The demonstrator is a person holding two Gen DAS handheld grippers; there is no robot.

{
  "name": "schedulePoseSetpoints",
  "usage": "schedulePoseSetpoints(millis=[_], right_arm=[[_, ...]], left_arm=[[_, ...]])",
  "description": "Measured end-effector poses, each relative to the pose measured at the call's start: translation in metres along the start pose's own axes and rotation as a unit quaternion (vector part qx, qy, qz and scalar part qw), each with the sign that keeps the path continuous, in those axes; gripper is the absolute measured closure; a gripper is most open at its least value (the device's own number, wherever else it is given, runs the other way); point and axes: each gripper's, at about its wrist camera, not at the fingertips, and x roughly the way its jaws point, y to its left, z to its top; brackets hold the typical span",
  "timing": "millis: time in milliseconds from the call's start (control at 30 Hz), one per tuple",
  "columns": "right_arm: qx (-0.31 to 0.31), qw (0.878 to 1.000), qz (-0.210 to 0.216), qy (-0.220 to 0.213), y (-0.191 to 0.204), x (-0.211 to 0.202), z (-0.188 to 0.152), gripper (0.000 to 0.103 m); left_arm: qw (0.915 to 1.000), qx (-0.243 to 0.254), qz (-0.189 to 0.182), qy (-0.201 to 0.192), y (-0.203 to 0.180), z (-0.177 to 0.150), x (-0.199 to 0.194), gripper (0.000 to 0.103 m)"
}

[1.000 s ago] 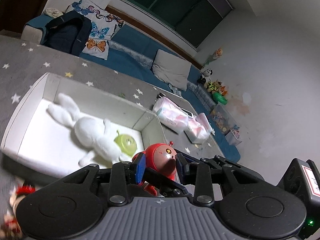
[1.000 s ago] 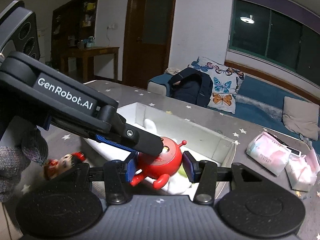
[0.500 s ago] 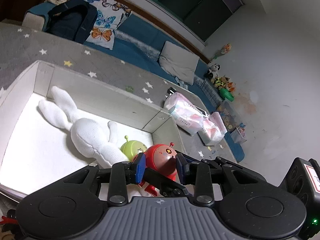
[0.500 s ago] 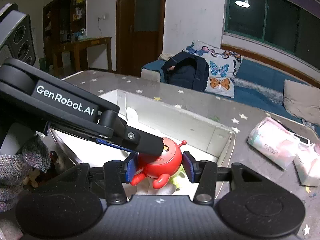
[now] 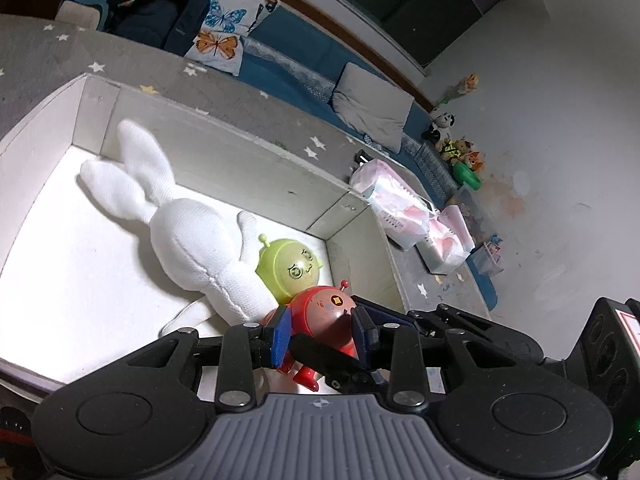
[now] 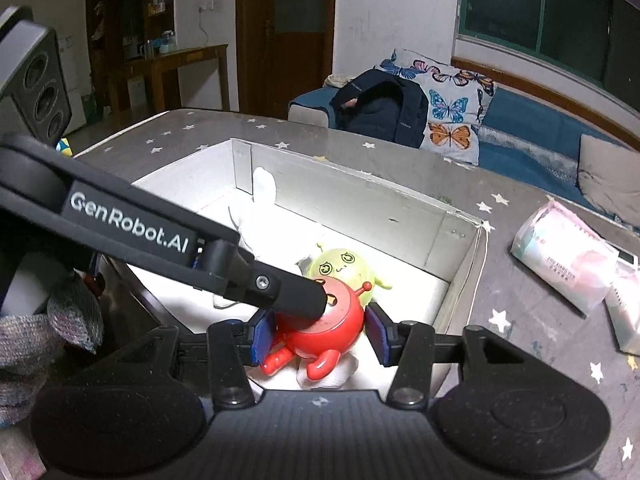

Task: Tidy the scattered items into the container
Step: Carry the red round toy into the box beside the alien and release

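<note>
A red round toy figure (image 5: 326,316) (image 6: 326,330) sits low inside the white box (image 5: 280,172) (image 6: 360,196), near its front right corner. My left gripper (image 5: 320,340) is shut on it. My right gripper (image 6: 318,334) straddles the same toy; its left pad touches, its right pad stands slightly off. A green round toy (image 5: 290,266) (image 6: 344,270) and a white plush rabbit (image 5: 188,228) (image 6: 260,204) lie in the box right behind it.
Pink tissue packs (image 5: 400,208) (image 6: 568,260) lie on the grey star-patterned table right of the box. A blue sofa with a backpack (image 6: 380,108) and butterfly pillow stands behind. A small doll is barely visible at the left edge (image 6: 90,280).
Both grippers carried the red toy forward over the box's near wall and lowered it inside, beside the green toy. The small doll on the table slid out of view.
</note>
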Motion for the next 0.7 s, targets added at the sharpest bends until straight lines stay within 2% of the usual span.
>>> schedulePoseSetpoints(millis=[700], right_arm=[[0.011, 1.000, -0.001, -0.010, 0.004, -0.008, -0.004, 0.053]], left_arm=[[0.9999, -0.004, 0.007, -0.012, 0.001, -0.001, -0.016, 0.068]])
